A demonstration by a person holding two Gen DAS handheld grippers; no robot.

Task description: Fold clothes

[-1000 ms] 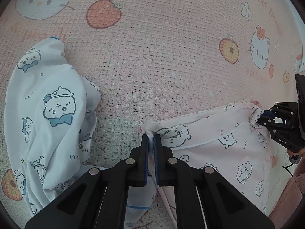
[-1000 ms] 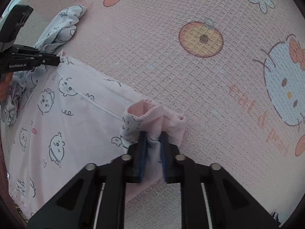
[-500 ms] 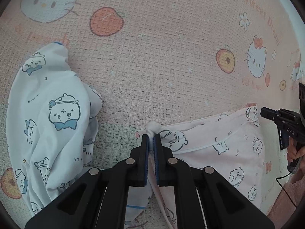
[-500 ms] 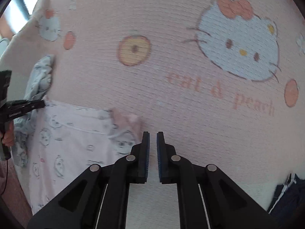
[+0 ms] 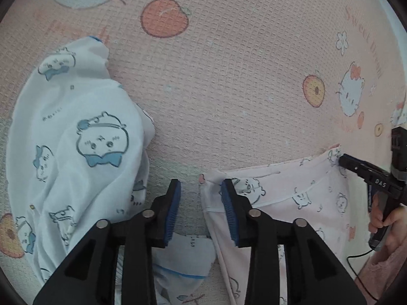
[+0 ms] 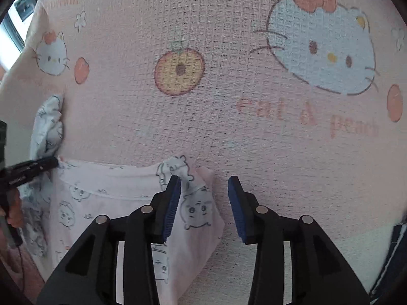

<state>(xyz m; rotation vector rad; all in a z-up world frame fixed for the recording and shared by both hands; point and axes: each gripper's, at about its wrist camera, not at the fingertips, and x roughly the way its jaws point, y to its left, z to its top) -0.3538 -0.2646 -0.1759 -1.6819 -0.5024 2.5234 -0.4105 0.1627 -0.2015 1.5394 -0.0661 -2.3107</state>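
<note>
- Writing: the pink waffle-weave blanket [image 6: 229, 132] carries printed text "eat & peach" at right centre of the right wrist view, and "Sweet Dream", curved and partly legible, at the upper right of the left wrist view. White lettering "DAS" sits on the black body of the right gripper [image 5: 342, 158] as seen at the right edge of the left wrist view. The label on the left gripper [image 6: 54, 162], at the left edge of the right wrist view, is too blurred to read.
- Surface: the blanket has a square grid texture, printed with cat faces wearing red bows, orange peaches and small flowers.
- Task item: the pink garment [image 5: 292, 198] is thin, smooth fabric with small outlined cartoon animals and a white seam line. It lies flat in the lower right of the left wrist view and the lower left of the right wrist view, its top edge stretched between the two grippers.
- Second item: a white-and-blue garment [image 5: 76, 152], printed with bow-tied cartoon faces, lies crumpled at the left of the left wrist view.
- Left gripper: jaws opening, blue ribbed pads apart; the garment's corner lies just inside the right pad, not pinched.
- Right gripper: jaws opening, pads apart; the bunched corner of the pink garment lies against the left pad, loose.
- A hand [image 5: 389, 221] holds the right gripper's handle at the lower right of the left wrist view.
</note>
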